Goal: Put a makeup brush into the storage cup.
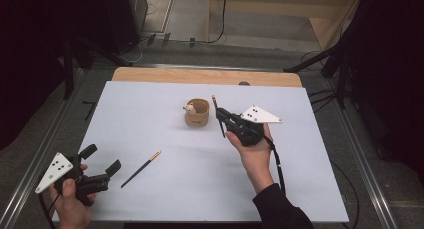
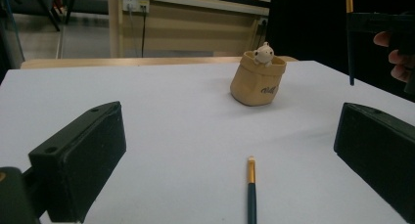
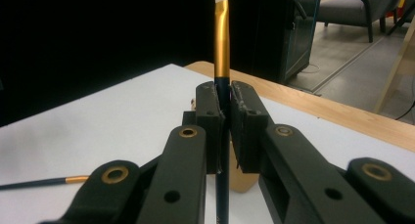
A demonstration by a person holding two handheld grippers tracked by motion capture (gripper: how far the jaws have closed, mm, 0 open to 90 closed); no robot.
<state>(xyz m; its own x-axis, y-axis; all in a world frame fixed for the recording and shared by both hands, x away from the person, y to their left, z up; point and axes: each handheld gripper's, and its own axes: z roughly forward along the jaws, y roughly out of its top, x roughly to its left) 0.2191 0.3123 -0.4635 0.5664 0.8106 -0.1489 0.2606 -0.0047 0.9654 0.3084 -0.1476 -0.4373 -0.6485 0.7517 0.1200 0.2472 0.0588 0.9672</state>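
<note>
The right gripper [image 1: 223,116] had its jaws clamped hard on a dark chopstick [image 1: 219,116], and that stick stood close to upright, gold end up, lower tip hanging clear above the white table [image 1: 150,189]. The little tan holder [image 1: 196,113] with the small figure at its rim sat just to that gripper's left in the high view, near but apart. So the whole thing turned on a short sideways carry: the stick's long axis already ran roughly with the holder's opening, and it wanted shifting over the mouth before any lowering.

Down at the near left, the left gripper [image 1: 102,166] hung with jaws wide apart and nothing between them. The second chopstick [image 1: 141,169] lay flat on the table just ahead of it, long axis slanting away toward the holder, gold end farthest. The left hand was plainly the nearer one for that stick; the right was nearer the holder.

The right gripper view showed the pads [image 3: 211,111] pinching the shaft just below the gold band, a detail the high view blurred. The left gripper view gave the lying stick [image 2: 251,194] centred between its open jaws, with the holder [image 2: 257,82] beyond. How high the held tip sat against the holder's rim was hard to judge; probably slightly above it.
</note>
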